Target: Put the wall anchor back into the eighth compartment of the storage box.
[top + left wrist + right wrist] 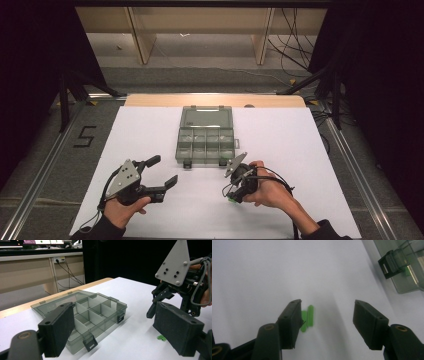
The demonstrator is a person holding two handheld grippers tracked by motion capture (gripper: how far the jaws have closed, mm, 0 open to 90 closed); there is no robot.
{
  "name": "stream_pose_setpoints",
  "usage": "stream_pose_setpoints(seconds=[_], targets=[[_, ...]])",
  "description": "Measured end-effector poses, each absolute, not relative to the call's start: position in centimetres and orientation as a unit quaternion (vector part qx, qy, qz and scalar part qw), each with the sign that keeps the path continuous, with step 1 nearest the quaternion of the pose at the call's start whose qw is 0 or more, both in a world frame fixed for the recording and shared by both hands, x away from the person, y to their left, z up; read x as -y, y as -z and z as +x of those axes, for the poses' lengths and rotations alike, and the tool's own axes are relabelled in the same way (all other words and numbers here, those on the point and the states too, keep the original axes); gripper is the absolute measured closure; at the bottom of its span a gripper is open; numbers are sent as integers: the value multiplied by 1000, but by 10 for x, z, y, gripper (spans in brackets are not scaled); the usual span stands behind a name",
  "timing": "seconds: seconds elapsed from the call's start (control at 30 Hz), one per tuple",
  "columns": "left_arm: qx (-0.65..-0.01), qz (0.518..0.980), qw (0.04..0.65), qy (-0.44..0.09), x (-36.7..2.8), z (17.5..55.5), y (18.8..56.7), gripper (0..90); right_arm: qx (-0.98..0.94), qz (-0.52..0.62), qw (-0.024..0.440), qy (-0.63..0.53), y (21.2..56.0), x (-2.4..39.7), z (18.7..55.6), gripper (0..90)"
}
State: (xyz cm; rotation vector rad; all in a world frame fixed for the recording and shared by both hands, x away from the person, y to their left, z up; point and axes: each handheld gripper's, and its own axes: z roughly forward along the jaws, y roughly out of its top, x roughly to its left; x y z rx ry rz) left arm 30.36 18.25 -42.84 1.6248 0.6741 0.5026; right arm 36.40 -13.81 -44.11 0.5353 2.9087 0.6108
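Two green pegs (307, 317) on white sheet betw spread right gripper (327, 320) jaws; left gripper (162, 172) jaws spread

The counter (150, 130) carries a white sheet over a light wooden top, whose far edge (215, 100) remains exposed. Grey carpet floor (45, 145) surrounds it, marked with a black numeral 5 (85, 136). Aluminium rails (37, 170) run along both sides. Black curtains (30, 50) close off left and right. Beyond stands a light wooden desk (200, 22) with panel legs; black cables (290, 45) trail beside it. A wall socket (59, 259) sits under the desk in the left gripper view.
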Motion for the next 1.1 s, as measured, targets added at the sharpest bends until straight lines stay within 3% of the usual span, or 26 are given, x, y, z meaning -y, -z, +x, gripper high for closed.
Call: stream_pose_setpoints(seconds=[1.1], targets=[[-292, 704, 609, -219, -182, 303, 429, 163, -973, 163, 28, -161, 460, 132, 369, 677]])
